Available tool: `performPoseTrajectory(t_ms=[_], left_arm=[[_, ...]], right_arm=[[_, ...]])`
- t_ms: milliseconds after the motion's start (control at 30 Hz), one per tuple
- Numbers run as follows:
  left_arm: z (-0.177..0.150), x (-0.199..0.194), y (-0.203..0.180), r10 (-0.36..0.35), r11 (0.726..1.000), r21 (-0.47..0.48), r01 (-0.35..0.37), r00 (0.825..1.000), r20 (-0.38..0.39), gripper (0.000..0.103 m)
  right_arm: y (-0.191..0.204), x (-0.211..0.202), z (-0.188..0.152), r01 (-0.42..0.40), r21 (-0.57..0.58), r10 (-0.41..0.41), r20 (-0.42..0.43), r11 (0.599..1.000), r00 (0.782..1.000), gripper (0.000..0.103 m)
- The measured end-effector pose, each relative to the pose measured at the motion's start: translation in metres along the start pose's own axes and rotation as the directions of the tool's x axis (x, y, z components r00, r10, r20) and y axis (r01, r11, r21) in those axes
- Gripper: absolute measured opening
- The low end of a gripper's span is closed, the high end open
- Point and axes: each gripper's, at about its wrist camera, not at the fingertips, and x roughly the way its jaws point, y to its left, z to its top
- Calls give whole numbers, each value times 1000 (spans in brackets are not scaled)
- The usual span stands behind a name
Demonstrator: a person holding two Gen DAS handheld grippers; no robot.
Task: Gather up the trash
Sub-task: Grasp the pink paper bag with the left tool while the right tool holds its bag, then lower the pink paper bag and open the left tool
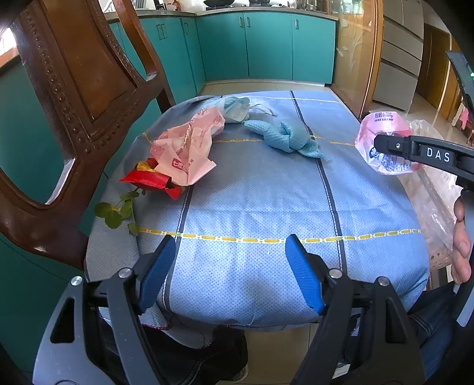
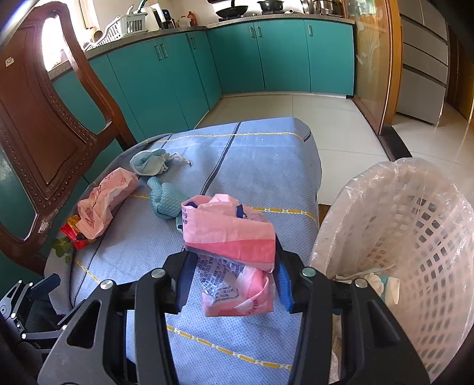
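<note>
Pink wrapper (image 2: 229, 234) between right hand-held gripper (image 2: 234, 281) pads

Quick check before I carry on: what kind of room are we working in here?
A home kitchen with an eating area, most likely: teal cabinets under a counter with pans on a stove, a dish rack, and a carved wooden chair beside the cloth-covered table.

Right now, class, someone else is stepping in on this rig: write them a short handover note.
Right gripper: shut on a pink wrapper, held above the table beside the lined basket.
Left gripper: open, empty, over the table's near edge.
Done: some trash already lies in the basket.
Left on the blue cloth: pink bag, red wrapper, knotted blue rag, face mask, green leaves.
</note>
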Motion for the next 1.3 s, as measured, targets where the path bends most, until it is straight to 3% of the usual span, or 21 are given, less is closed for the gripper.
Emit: performPoseTrajectory(t_ms=[233, 433, 533, 667, 767, 833, 867, 900, 1000, 1300], left_arm=[[8, -5, 3, 1, 1000, 6, -2, 999, 41, 77], [38, 6, 17, -19, 999, -39, 21, 998, 54, 77], [60, 21, 19, 25, 1000, -13, -25, 998, 65, 77], [94, 64, 24, 76, 997, 19, -76, 997, 5, 80], [107, 92, 31, 65, 998, -1, -65, 996, -57, 80], [110, 110, 38, 75, 997, -11, -77, 992, -99, 75], [110, 115, 39, 77, 997, -16, -79, 991, -112, 61], [109, 118, 41, 78, 997, -17, -81, 989, -123, 54], [102, 111, 43, 74, 997, -17, -76, 992, -100, 41], [62, 30, 21, -89, 995, -35, 89, 996, 1, 37]], right_arm=[[-6, -6, 1, 7, 14, -7, 13, 1000, 1000, 47], [-10, -8, 1, 5, 27, -5, 25, 1000, 1000, 47], [-13, -9, 2, -2, 41, 1, 25, 999, 1000, 47], [-12, -12, 4, -15, 41, 13, 39, 999, 999, 47], [-11, -13, 5, -20, 28, 18, 51, 999, 999, 47], [-11, -12, 5, -22, 26, 21, 51, 999, 998, 47], [-12, -12, 5, -24, 28, 22, 50, 999, 998, 47], [-12, -12, 5, -27, 32, 26, 48, 999, 999, 48], [-13, -11, 5, -40, 39, 38, 45, 998, 998, 48], [-6, -9, 2, -34, 15, 33, 43, 999, 999, 48]])
